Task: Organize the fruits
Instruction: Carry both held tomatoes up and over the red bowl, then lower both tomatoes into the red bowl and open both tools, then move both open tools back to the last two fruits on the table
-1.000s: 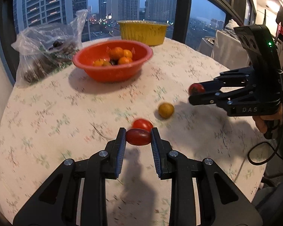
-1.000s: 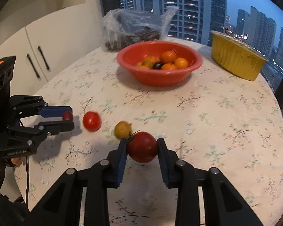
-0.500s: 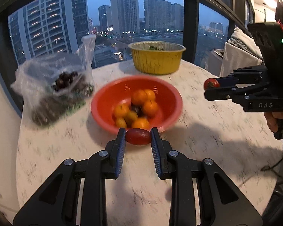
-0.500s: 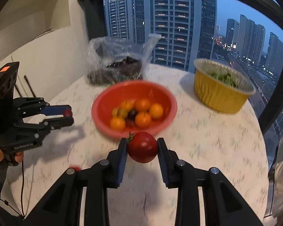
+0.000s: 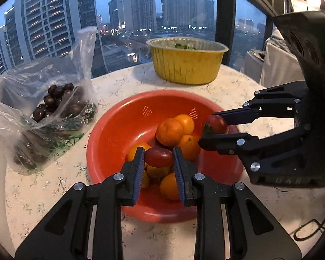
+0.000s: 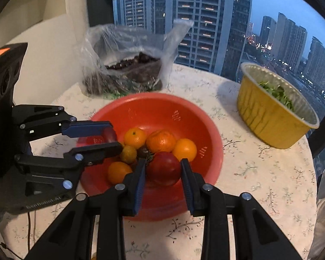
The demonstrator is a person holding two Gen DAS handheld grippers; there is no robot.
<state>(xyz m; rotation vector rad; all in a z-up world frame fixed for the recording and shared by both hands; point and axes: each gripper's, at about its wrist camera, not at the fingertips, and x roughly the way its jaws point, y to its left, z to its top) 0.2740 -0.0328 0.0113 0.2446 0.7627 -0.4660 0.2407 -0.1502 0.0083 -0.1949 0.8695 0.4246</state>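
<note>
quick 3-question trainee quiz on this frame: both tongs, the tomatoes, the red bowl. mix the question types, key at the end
1. True or false: the left tongs are open and hold nothing.
2. The right tongs grip a large red tomato. It hangs above which container?
A. the yellow foil tub
B. the red bowl
C. the plastic bag
3. Fill in: most of the fruit already lying in the red bowl is ____ in colour.

Key:
1. False: they are shut on a small red tomato.
2. B
3. Orange, for example the orange fruits.
</note>
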